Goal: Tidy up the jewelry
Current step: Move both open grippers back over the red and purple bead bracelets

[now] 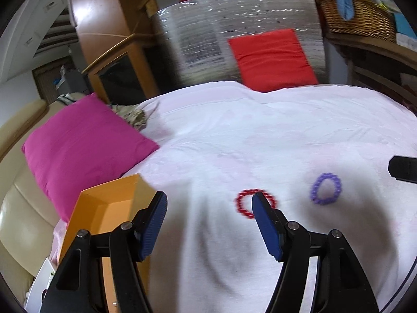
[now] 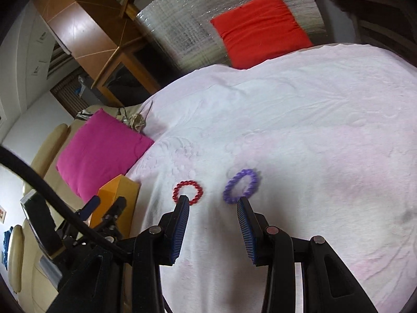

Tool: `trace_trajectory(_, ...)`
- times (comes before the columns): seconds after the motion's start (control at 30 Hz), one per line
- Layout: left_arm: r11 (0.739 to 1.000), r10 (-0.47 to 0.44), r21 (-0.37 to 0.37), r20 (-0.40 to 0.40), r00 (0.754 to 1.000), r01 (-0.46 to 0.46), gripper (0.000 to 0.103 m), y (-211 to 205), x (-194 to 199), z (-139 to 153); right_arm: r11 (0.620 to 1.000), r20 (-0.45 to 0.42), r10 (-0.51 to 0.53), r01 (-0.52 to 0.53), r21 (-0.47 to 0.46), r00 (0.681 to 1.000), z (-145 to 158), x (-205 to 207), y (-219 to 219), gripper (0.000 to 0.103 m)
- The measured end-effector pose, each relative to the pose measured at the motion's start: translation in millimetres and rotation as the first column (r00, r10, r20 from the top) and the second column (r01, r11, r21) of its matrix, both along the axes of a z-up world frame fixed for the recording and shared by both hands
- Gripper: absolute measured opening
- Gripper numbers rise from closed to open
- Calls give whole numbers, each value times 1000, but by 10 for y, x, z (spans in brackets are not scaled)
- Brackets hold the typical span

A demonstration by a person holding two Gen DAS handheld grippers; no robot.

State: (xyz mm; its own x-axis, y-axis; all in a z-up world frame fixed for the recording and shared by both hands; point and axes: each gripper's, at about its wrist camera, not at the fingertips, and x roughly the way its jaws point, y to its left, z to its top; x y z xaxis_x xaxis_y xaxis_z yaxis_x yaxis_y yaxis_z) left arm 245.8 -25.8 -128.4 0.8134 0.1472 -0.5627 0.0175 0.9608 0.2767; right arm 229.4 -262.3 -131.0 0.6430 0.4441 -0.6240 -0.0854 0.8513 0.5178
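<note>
A red bead bracelet [image 1: 243,204] [image 2: 188,191] and a purple bead bracelet [image 1: 325,188] [image 2: 241,186] lie side by side on the white cloth [image 1: 234,143] [image 2: 299,130]. An open orange box [image 1: 104,208] [image 2: 117,198] sits at the cloth's left edge. My left gripper [image 1: 209,199] is open and empty above the cloth; its right finger covers part of the red bracelet. My right gripper [image 2: 212,200] is open and empty, its tips just in front of the two bracelets. The left gripper also shows in the right wrist view [image 2: 104,208] beside the box.
A magenta cushion [image 1: 83,146] [image 2: 101,148] lies left of the cloth on a beige sofa [image 1: 15,208]. A red cushion [image 1: 271,57] [image 2: 260,28] leans on a silver foil panel [image 1: 208,20] behind. A wicker basket [image 1: 359,18] stands at the back right.
</note>
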Motion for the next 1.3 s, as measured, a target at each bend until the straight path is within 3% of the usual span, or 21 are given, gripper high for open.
trace_trajectory(0.7, 1000, -8, 14, -37, 999, 8, 68, -155, 93, -134, 999, -4, -23, 23, 33, 1000, 20, 64, -132, 42)
trace_trajectory(1.3, 999, 28, 18, -92, 995, -27, 68, 15, 252, -261, 998, -122, -8, 15, 54, 992, -287, 385, 22, 42)
